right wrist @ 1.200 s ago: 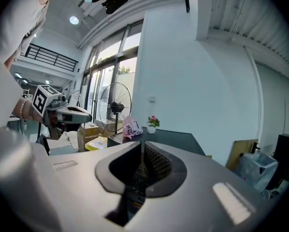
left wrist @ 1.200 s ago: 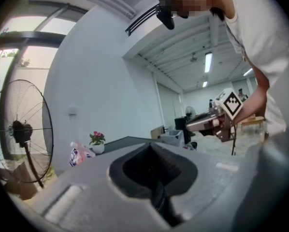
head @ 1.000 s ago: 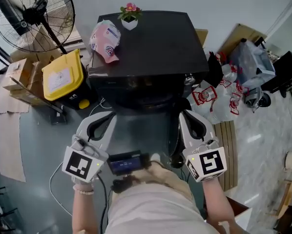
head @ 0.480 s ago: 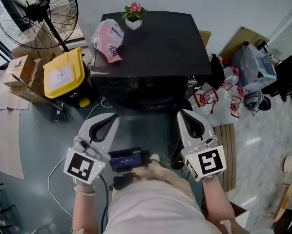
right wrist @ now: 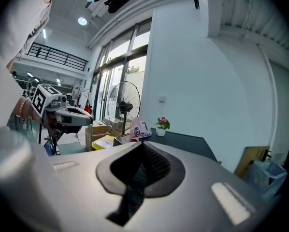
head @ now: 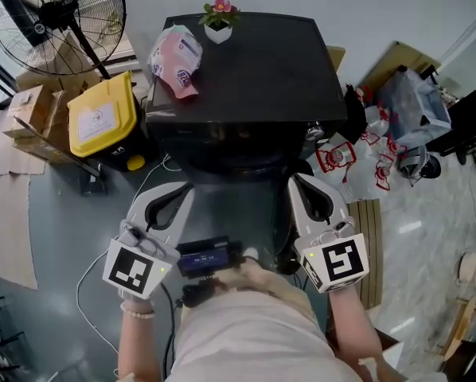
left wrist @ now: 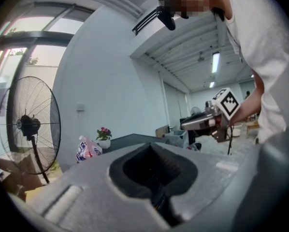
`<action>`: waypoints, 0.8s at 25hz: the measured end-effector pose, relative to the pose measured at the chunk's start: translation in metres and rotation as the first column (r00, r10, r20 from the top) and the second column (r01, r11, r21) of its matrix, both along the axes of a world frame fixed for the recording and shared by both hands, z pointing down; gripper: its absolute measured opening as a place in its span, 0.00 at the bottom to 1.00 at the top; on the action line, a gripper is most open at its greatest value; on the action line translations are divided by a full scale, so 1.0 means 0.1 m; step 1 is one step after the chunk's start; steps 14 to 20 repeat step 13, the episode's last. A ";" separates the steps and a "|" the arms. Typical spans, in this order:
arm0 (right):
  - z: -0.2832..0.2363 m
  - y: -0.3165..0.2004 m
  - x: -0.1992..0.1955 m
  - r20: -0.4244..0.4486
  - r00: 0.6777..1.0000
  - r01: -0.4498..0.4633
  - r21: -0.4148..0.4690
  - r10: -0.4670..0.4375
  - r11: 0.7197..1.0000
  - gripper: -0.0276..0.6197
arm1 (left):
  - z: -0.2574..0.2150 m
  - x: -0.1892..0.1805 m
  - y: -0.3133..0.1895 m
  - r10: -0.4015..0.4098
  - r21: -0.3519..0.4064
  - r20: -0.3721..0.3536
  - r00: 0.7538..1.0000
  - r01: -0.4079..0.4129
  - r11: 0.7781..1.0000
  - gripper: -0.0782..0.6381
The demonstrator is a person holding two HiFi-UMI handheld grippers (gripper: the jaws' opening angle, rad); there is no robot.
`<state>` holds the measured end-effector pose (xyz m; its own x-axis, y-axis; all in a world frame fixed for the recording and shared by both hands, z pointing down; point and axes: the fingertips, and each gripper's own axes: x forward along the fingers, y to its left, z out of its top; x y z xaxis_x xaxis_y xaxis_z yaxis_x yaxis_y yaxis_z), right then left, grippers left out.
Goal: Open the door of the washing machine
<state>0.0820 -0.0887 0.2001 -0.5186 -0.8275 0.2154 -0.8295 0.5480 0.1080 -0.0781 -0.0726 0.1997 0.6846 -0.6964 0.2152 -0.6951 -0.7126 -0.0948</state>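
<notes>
The black washing machine point(head: 254, 62) stands in front of me, and its top also shows in the left gripper view point(left wrist: 130, 139) and the right gripper view point(right wrist: 188, 141). Its round door point(head: 234, 159) bulges at the front, seen steeply from above. My left gripper point(head: 184, 186) hovers short of the front's left side, shut and empty point(left wrist: 151, 145). My right gripper point(head: 295, 178) is level with it near the front's right side, also shut with nothing in it point(right wrist: 143, 144). Neither touches the machine.
A small flower pot point(head: 220, 24) and a pink bag point(head: 177, 60) lie on the machine's top. A yellow bin point(head: 101, 118), cardboard boxes point(head: 27, 118) and a standing fan point(head: 59, 18) are on the left. Plastic bags point(head: 357, 153) and clutter fill the right.
Both grippers keep their places before the machine. Only the head view has shifted slightly.
</notes>
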 end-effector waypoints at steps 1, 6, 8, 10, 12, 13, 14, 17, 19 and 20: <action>0.00 -0.01 0.00 0.000 1.000 0.000 0.000 0.000 1.000 0.05 | 0.01 0.00 0.00 0.000 0.000 -0.001 1.000 0.000 1.000 0.11; 0.03 -0.01 -0.02 -0.005 1.000 0.000 -0.004 0.000 1.000 0.05 | 0.04 0.00 -0.01 0.003 -0.006 -0.003 1.000 -0.003 1.000 0.11; 0.03 -0.01 -0.03 -0.007 1.000 0.000 -0.005 0.000 1.000 0.05 | 0.04 -0.01 -0.01 0.005 -0.004 -0.005 1.000 -0.005 1.000 0.11; 0.03 -0.01 -0.04 -0.010 1.000 0.002 -0.005 -0.002 1.000 0.05 | 0.04 -0.01 -0.02 0.004 -0.002 -0.006 1.000 -0.004 1.000 0.11; 0.03 -0.02 -0.04 -0.013 1.000 0.004 -0.004 -0.004 1.000 0.05 | 0.03 0.00 -0.03 0.002 -0.001 -0.005 1.000 -0.002 1.000 0.11; 0.03 -0.03 -0.04 -0.014 1.000 0.005 -0.004 -0.005 1.000 0.05 | 0.03 0.00 -0.03 0.001 0.000 -0.006 1.000 -0.001 1.000 0.10; 0.03 -0.03 -0.04 -0.014 1.000 0.005 -0.004 -0.005 1.000 0.05 | 0.03 0.00 -0.03 0.001 0.000 -0.006 1.000 -0.001 1.000 0.10; 0.03 -0.03 -0.04 -0.014 1.000 0.005 -0.004 -0.005 1.000 0.05 | 0.03 0.00 -0.03 0.001 0.000 -0.006 1.000 -0.001 1.000 0.10; 0.03 -0.03 -0.04 -0.014 1.000 0.005 -0.004 -0.005 1.000 0.05 | 0.03 0.00 -0.03 0.001 0.000 -0.006 1.000 -0.001 1.000 0.10; 0.03 -0.03 -0.04 -0.014 1.000 0.005 -0.004 -0.005 1.000 0.05 | 0.03 0.00 -0.03 0.001 0.000 -0.006 1.000 -0.001 1.000 0.10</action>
